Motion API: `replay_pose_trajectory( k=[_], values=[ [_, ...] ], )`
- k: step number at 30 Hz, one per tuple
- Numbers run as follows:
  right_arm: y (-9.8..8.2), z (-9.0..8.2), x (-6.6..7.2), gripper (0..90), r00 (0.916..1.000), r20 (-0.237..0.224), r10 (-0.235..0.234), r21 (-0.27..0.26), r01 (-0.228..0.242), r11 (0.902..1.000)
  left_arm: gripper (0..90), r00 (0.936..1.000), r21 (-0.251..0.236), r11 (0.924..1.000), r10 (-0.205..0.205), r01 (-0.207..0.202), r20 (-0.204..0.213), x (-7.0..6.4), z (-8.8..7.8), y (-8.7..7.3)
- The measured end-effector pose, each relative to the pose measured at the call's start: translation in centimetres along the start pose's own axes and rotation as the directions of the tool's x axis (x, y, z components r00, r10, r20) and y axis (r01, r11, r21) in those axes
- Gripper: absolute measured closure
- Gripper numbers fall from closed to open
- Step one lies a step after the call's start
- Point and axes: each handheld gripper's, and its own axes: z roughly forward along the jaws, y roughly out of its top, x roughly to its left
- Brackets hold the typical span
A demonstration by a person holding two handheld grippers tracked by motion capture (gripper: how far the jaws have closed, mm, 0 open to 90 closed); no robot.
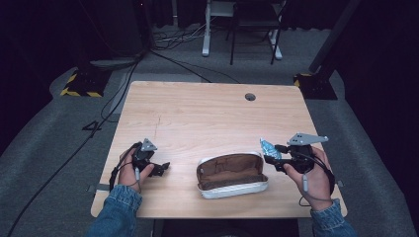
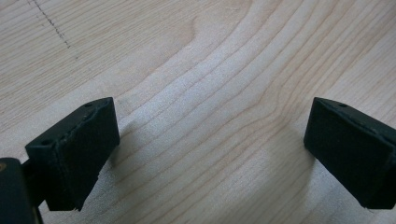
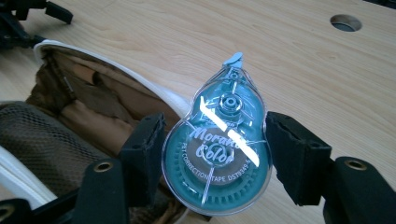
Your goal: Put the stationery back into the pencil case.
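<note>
The right claw is gripping the tape by its sides, above the desk beside the open case. The left claw is standing wide open and empty. The smooth tape is likely to slip out if the grip loosens.

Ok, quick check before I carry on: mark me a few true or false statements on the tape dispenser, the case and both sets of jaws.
1. The right gripper is shut on the correction tape dispenser. True.
2. The pencil case is zipped closed. False: it lies open, its brown lining showing.
3. The left gripper holds a pen. False: its jaws stand open with bare table between them.
4. The dispenser is already inside the case. False: it is held in the jaws, beside the case's right end.
5. The table has a round hole near its far edge. True.
</note>
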Motion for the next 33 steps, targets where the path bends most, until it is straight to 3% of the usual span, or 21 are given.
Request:
replay_pose_trajectory(
  k=[16, 26, 33],
  values=[
    [0.7, 1.1, 2.8, 39.8, 0.9939, -0.097, -0.051, 0.016, 0.053, 0.9985, 2.8, 1.0000, 0.005, 1.0000, -0.007, 0.007, 0.000, -0.1, 0.0, 0.1],
    [1.2, 1.8, 5.1, 39.7, 0.9794, -0.177, -0.097, 0.025, 0.103, 0.9944, 2.8, 1.0000, 0.005, 1.0000, -0.006, 0.006, 0.001, -0.1, 0.0, 0.1],
    [1.1, 2.6, 6.1, 39.7, 0.9663, -0.236, -0.103, 0.039, 0.115, 0.9926, 2.9, 1.0000, 0.004, 1.0000, -0.007, 0.007, 0.001, -0.1, 0.0, 0.1]
  ],
)
